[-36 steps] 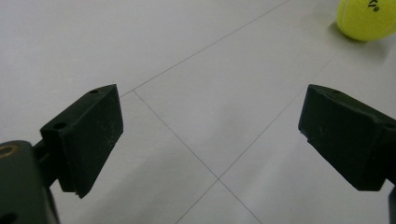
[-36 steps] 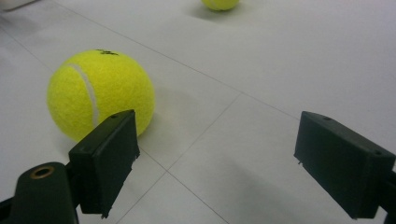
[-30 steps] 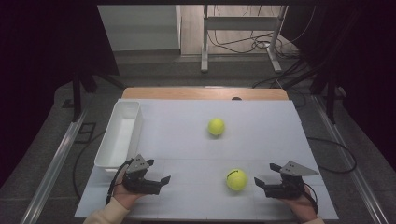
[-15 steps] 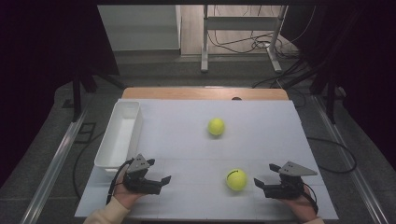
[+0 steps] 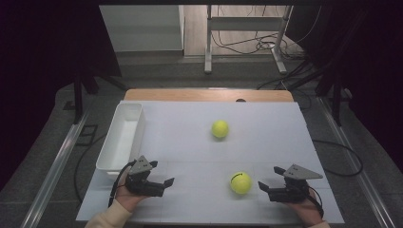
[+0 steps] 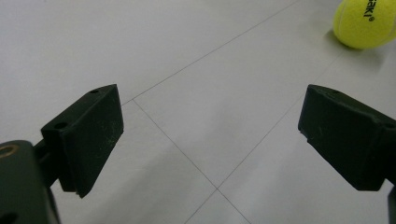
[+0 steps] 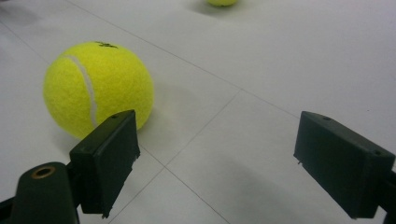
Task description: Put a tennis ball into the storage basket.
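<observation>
Currently both jaws apart, empty: left gripper [image 5: 167, 182], right gripper [image 5: 263, 186] just beside near ball [image 5: 241, 183]; nothing binned yet.

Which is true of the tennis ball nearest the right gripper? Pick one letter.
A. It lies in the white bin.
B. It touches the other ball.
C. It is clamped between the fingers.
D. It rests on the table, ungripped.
D: the near tennis ball rests on the table just ahead of the open right gripper, outside its fingers.

High view overhead, gripper views low, sharing near tennis ball [image 5: 241, 182]
</observation>
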